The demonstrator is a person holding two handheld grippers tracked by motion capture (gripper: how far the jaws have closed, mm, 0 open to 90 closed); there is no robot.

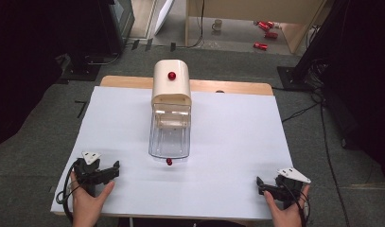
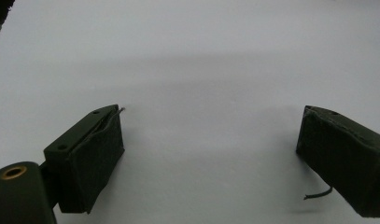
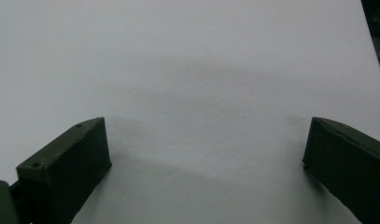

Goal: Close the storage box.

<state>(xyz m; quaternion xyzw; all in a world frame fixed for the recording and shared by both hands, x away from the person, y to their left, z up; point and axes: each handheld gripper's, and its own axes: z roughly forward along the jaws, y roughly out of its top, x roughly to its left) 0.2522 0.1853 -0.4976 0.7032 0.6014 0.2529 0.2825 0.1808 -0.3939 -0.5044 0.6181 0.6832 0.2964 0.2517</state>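
A cream box [image 1: 171,82] with a red knob [image 1: 171,75] on top stands at the table's far middle. A clear plastic drawer [image 1: 170,135] sticks out of its front toward me, with a small red knob [image 1: 169,161] at its near end. My left gripper [image 1: 112,171] rests at the near left of the white sheet [image 1: 232,137], a hand behind it. In the left gripper view its jaws [image 2: 211,140] stand wide apart over bare white sheet. My right gripper [image 1: 262,187] sits at the near right, also open [image 3: 206,149], with nothing between its pads.
The wooden table edge [image 1: 228,87] shows past the sheet at the back. Grey carpet surrounds the table, with cables [image 1: 322,118] at the right. A mug [image 1: 217,24] and red cans [image 1: 266,28] lie on the floor far behind.
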